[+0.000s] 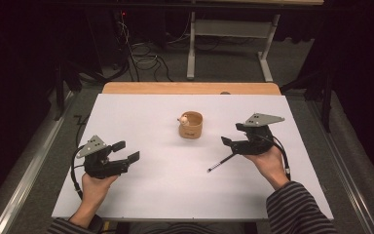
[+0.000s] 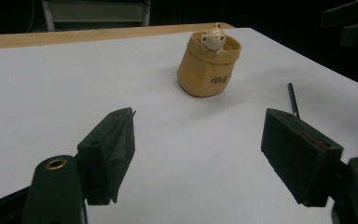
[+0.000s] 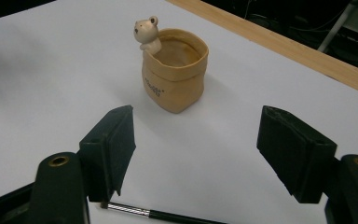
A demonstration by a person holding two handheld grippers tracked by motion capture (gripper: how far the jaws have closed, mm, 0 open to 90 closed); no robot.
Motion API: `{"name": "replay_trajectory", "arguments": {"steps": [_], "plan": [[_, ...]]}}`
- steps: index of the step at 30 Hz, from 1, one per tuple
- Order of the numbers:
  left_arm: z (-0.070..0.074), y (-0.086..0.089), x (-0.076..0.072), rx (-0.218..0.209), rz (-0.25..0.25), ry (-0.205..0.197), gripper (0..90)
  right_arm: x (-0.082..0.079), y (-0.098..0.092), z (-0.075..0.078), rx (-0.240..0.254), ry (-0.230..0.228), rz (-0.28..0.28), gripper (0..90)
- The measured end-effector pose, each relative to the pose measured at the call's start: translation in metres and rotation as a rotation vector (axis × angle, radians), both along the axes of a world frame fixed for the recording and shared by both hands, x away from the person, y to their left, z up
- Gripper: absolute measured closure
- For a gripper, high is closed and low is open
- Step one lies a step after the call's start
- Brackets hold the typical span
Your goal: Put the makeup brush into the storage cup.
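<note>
The left gripper [image 1: 126, 152] and right gripper [image 1: 231, 134] were both wide open and held nothing. The brush [image 1: 221, 163] lay just at the right gripper's 7 o'clock, and the cup [image 1: 191, 125] stood between them at 12.

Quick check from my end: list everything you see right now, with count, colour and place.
Pot: one, tan, shaped like a sack with a small pale bear figure at its rim, upright at the middle of the table.
Brush: one, black handle with a silver ferrule, lying flat on the table just under the right gripper.
Table: one, white top with a wooden far edge.
Left gripper: black, open, holding nothing, at the table's left.
Right gripper: black, open, holding nothing, at the table's right.
</note>
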State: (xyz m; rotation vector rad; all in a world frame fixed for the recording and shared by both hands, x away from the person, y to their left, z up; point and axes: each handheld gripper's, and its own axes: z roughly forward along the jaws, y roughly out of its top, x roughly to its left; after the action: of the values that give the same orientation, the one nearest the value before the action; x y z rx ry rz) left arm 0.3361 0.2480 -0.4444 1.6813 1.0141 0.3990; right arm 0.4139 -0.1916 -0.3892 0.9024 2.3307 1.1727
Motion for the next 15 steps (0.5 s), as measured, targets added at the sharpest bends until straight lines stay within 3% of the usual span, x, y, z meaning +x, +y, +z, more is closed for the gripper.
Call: {"name": "replay_trajectory", "arguments": {"steps": [15], "plan": [[0.0,0.0,0.0,0.0,-0.001,0.0,26.4,0.015,0.011,0.007,-0.059,0.058,0.027,28.1]]}}
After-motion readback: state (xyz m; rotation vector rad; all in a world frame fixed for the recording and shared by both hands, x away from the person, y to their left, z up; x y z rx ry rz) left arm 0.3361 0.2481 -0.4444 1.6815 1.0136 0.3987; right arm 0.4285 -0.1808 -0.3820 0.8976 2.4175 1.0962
